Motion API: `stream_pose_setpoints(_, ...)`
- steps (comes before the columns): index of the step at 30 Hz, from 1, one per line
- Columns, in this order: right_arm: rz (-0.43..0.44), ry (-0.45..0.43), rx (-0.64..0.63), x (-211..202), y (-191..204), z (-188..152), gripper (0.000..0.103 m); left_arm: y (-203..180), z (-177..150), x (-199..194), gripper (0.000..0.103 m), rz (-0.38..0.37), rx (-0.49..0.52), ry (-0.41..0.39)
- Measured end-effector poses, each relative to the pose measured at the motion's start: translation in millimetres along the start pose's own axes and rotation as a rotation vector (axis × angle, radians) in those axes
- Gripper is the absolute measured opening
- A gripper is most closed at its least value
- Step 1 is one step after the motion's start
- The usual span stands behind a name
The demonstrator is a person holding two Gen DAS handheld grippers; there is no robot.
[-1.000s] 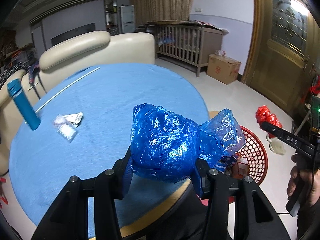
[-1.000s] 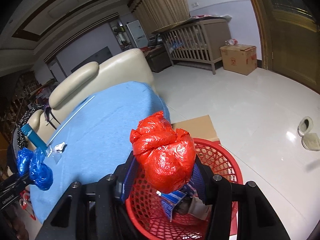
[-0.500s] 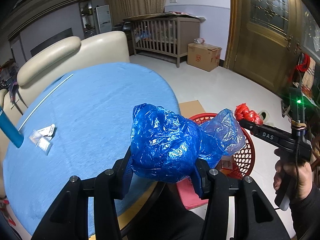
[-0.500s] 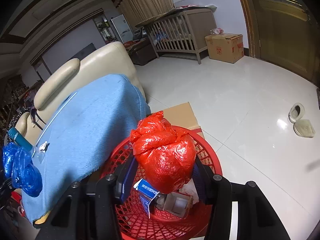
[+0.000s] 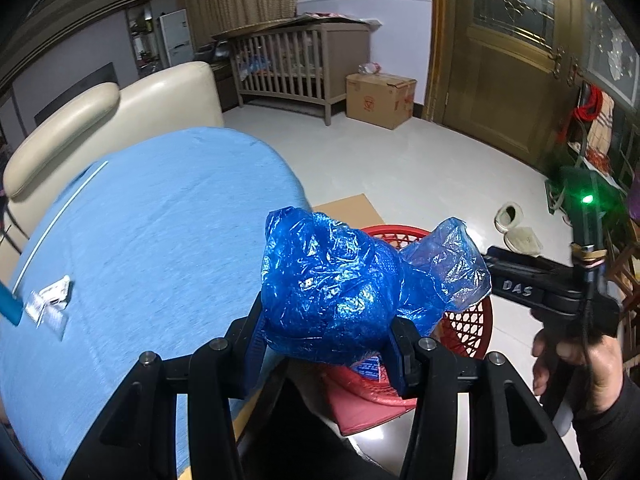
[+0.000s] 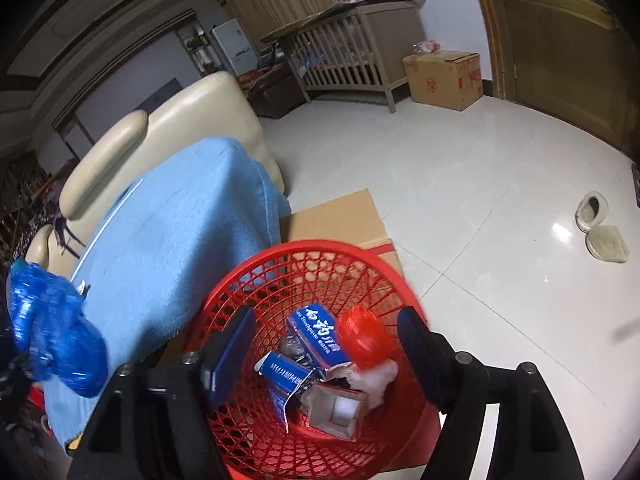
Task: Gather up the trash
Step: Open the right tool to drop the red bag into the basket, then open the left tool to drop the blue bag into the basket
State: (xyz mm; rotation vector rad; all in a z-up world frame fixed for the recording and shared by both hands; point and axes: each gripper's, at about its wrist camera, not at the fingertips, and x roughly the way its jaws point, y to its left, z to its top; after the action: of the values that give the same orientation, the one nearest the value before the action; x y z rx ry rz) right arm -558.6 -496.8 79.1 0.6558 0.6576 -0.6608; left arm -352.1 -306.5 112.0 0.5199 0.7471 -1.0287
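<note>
Between the fingers of the left gripper (image 5: 328, 344) sits a crumpled blue plastic bag (image 5: 340, 284), clamped from both sides, with a loose tail of film flaring off to the right of the pads. Beyond and to the left of that gripper spreads the tabletop (image 5: 152, 240) under a blue cloth, where a small clear wrapper (image 5: 50, 300) lies far to the left near the edge of view. Just ahead and to the right, partly hidden behind the bag, is the red mesh basket (image 5: 468, 320), standing on the floor beside the tabletop. Further right, the person's right hand (image 5: 580, 360) grips the handle of the other tool. Seen from the right wrist, the right gripper (image 6: 326, 348) hangs directly over the basket (image 6: 280, 276) with its jaws spread wide and nothing between them. Below it, inside the basket, a red plastic bag (image 6: 362, 338) lies blurred near the right-hand finger, next to a blue toothpaste box (image 6: 316, 334), a second blue box (image 6: 284, 376) and an open cardboard carton (image 6: 340, 408). Off to the left of this gripper the blue bag (image 6: 52, 332) shows again, at the edge of the cloth-covered tabletop (image 6: 172, 240). Flat cardboard (image 6: 336, 216) lies on the floor just beyond the basket, and a pair of slippers (image 6: 600, 228) rests well off to the right
</note>
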Motion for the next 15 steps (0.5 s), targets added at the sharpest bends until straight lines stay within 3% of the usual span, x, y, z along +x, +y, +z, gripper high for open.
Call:
stream_pose_setpoints(7, -0.005, -0.067, 0.073, -25.6, -23.7, 9.6, 0.076, -21.0, 8.1, 30.6, 0.053, -0.018, 0.037, 0.065)
stream_pose_setpoints(15, 0.011, -0.122, 0.101, -44.9, -26.2, 20.4, 0.076, -41.6, 8.3, 57.3, 0.069, -0.032, 0.105, 0.156)
